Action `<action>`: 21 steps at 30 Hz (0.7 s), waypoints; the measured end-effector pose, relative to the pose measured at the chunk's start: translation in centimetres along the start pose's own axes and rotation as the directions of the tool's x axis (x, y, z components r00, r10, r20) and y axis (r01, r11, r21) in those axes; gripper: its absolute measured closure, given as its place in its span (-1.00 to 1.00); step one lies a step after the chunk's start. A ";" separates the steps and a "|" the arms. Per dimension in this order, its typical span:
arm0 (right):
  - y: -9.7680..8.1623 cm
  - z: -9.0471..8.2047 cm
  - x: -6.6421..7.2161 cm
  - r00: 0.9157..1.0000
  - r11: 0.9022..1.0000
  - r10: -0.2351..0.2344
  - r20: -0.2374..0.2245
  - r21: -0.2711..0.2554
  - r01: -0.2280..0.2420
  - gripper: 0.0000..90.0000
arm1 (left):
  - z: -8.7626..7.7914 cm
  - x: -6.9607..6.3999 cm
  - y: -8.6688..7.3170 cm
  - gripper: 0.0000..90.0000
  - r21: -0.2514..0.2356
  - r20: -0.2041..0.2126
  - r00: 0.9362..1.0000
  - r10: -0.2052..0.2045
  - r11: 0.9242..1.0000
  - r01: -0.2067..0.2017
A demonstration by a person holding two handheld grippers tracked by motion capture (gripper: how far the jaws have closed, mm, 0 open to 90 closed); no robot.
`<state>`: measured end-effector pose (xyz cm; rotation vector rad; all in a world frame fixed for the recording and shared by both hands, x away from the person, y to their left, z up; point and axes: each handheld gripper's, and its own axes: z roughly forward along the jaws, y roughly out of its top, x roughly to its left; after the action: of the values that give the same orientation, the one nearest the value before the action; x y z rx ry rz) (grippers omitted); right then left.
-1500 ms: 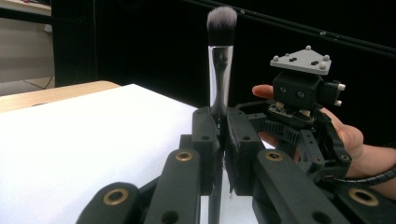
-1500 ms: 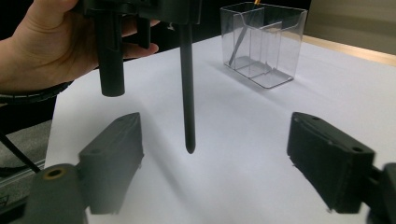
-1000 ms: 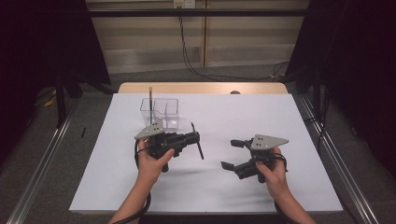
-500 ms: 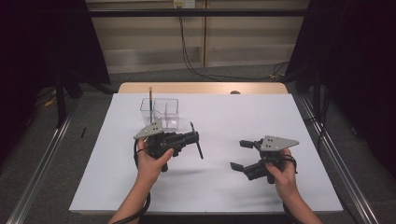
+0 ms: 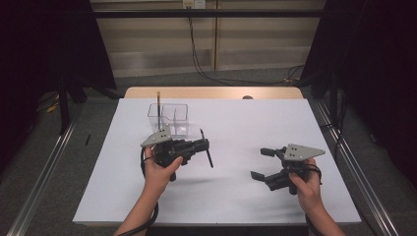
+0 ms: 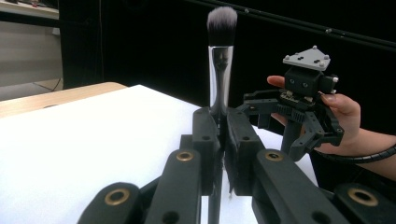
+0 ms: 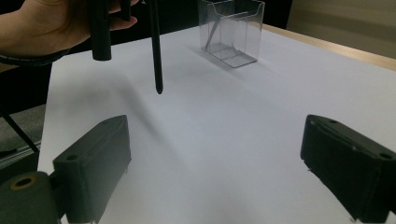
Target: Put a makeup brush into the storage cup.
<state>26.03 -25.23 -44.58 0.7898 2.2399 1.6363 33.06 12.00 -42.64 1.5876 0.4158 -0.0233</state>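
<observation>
Left tongs: I had them clamped on the makeup brush, held above the worktop.
Right tongs: mine stood wide apart, empty, at 3 o'clock of the brush.
Done: brush gripped.
Left: dropping it into the clear organizer at 11 o'clock, I judged.

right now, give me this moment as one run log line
left gripper: shut on black-handled makeup brush, off table | right gripper: open, empty | clear plastic box: one thin stick inside

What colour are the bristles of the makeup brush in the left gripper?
Dark grey fading to whitish tips on the makeup brush; the left gripper view shows it best.
</observation>
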 end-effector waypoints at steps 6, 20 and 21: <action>-0.3 -0.7 -0.3 1.000 1.000 0.003 0.008 0.005 -0.003 -0.82 | 0.0 0.0 0.1 0.86 0.004 0.000 1.000 0.002 1.000 -0.002; -1.4 -2.3 -0.7 0.999 1.000 0.015 0.039 0.015 -0.016 -0.82 | -0.2 0.0 0.2 0.86 0.006 -0.004 1.000 0.007 1.000 -0.007; -1.4 -2.4 -0.8 0.999 1.000 0.015 0.043 0.013 -0.016 -0.82 | -0.2 0.0 0.2 0.86 0.004 -0.006 1.000 0.008 1.000 -0.008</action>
<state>25.06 -27.88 -45.19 0.8398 2.2235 1.5974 33.05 12.20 -42.41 1.5939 0.4149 -0.0131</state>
